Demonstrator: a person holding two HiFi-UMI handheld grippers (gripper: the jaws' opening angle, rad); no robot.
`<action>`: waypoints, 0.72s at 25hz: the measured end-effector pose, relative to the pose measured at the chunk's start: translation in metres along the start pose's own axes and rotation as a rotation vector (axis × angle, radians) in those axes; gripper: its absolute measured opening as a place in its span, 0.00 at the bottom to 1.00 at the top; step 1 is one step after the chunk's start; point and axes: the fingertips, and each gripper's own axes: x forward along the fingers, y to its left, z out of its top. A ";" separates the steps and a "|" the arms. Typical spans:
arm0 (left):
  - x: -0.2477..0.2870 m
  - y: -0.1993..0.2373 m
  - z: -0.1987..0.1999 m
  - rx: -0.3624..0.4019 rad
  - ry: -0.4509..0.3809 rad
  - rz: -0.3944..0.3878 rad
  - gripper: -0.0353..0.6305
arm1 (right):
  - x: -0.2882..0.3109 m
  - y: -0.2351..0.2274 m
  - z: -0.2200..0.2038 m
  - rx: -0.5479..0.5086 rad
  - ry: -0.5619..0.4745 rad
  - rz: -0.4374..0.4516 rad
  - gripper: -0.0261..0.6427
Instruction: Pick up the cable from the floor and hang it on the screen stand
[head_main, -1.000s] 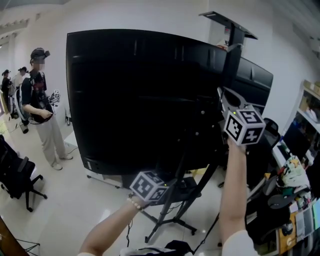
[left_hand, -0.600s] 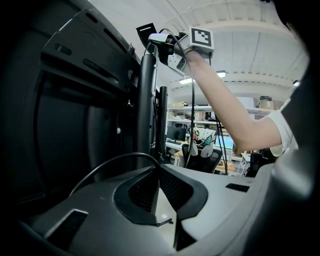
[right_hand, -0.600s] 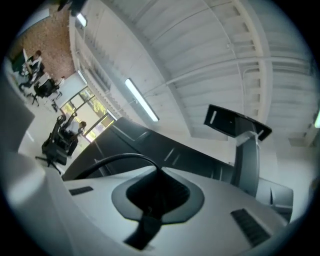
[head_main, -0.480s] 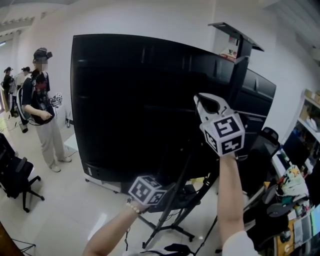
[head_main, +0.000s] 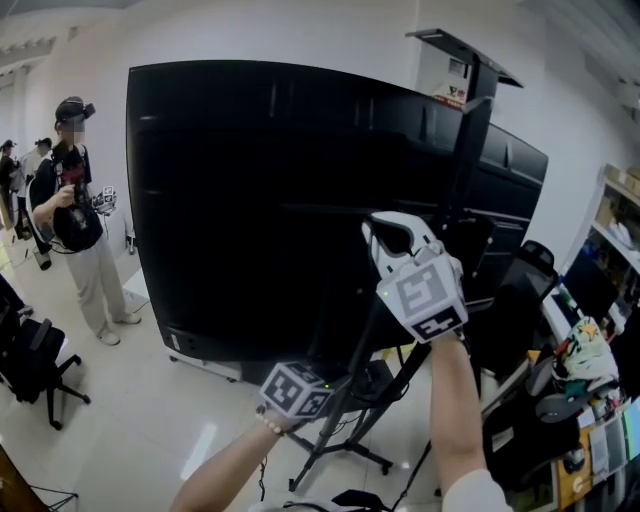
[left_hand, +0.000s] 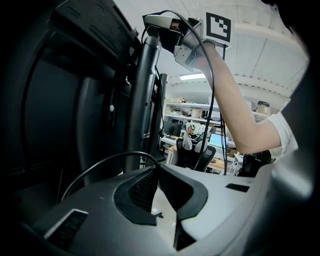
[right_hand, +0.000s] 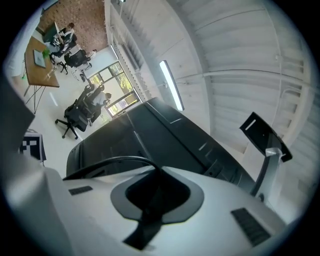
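The big black screen (head_main: 260, 200) stands on a dark stand with a tall post (head_main: 470, 150) and splayed legs (head_main: 340, 440). My right gripper (head_main: 385, 232) is raised in front of the screen, shut on the thin black cable (right_hand: 115, 161), which arcs left out of its tips (right_hand: 159, 170). In the left gripper view the right gripper (left_hand: 162, 22) sits by the top of the post (left_hand: 142, 100), and the cable (left_hand: 212, 100) hangs down from it. My left gripper (left_hand: 157, 167), low by the stand legs (head_main: 297, 390), is shut on a loop of the same cable (left_hand: 100, 165).
A person (head_main: 75, 220) stands at the far left near a black office chair (head_main: 35, 365). Cluttered shelves and desks (head_main: 590, 400) crowd the right side. A small shelf (head_main: 465, 55) tops the stand post. White floor shows below the screen.
My right gripper has swung left and down across the screen and rolled, so its cube faces differently. The left gripper has dropped slightly. The person at left has raised a dark object.
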 end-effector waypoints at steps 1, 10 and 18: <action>0.001 0.000 -0.002 -0.003 0.001 0.000 0.08 | -0.002 0.001 -0.002 0.013 -0.010 -0.003 0.09; 0.014 -0.013 -0.035 -0.052 0.038 0.028 0.08 | -0.030 0.013 -0.035 0.076 -0.034 -0.022 0.22; 0.024 -0.033 -0.074 -0.143 0.050 0.102 0.08 | -0.080 0.019 -0.069 0.194 -0.048 -0.015 0.22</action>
